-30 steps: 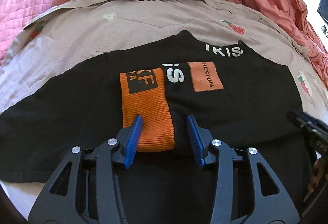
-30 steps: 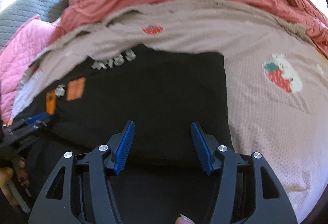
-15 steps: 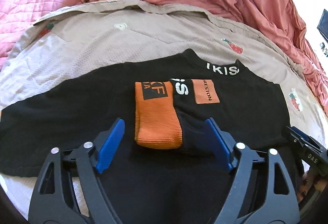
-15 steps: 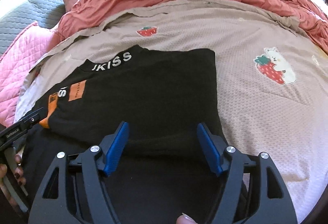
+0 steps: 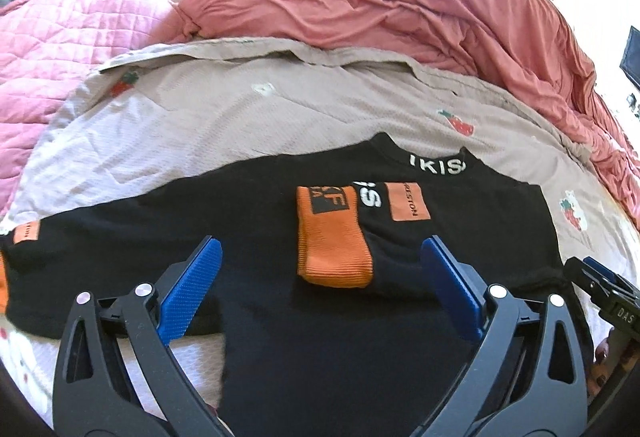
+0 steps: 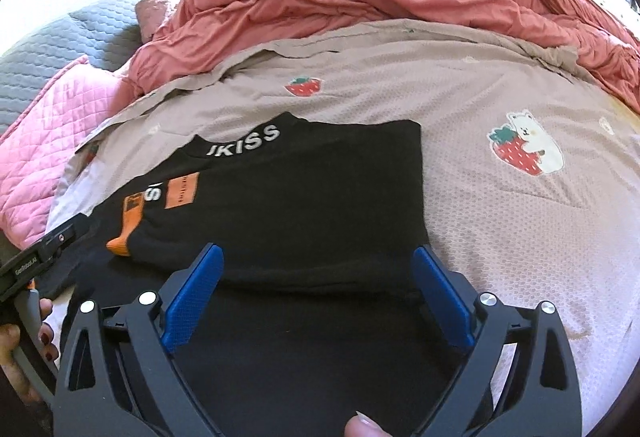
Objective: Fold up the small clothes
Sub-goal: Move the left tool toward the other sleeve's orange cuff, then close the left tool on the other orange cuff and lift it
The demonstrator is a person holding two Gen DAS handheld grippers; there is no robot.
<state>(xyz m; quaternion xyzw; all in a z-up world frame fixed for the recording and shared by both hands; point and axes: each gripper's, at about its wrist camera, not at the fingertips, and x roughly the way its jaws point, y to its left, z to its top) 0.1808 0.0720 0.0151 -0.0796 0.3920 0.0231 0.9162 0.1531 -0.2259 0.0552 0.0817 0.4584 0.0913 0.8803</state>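
Note:
A black top (image 5: 248, 221) with white collar lettering lies flat on the bed; it also shows in the right wrist view (image 6: 320, 205). One sleeve is folded in across the chest, its orange cuff (image 5: 332, 241) lying near the middle. The other sleeve stretches out to the left, ending in an orange cuff (image 5: 2, 283). My left gripper (image 5: 318, 287) is open and empty, hovering above the lower body of the top, just short of the folded cuff. My right gripper (image 6: 316, 297) is open and empty above the folded right side of the top.
The top lies on a beige sheet with strawberry prints (image 6: 520, 237). A rumpled coral duvet (image 5: 380, 5) is piled behind it. A pink quilt (image 5: 60, 37) lies at the far left, with a grey quilted cover (image 6: 52, 45) beyond.
Both grippers have opened wider and pulled back and up from the top. The left one let go of the folded sleeve, which now lies across the chest.

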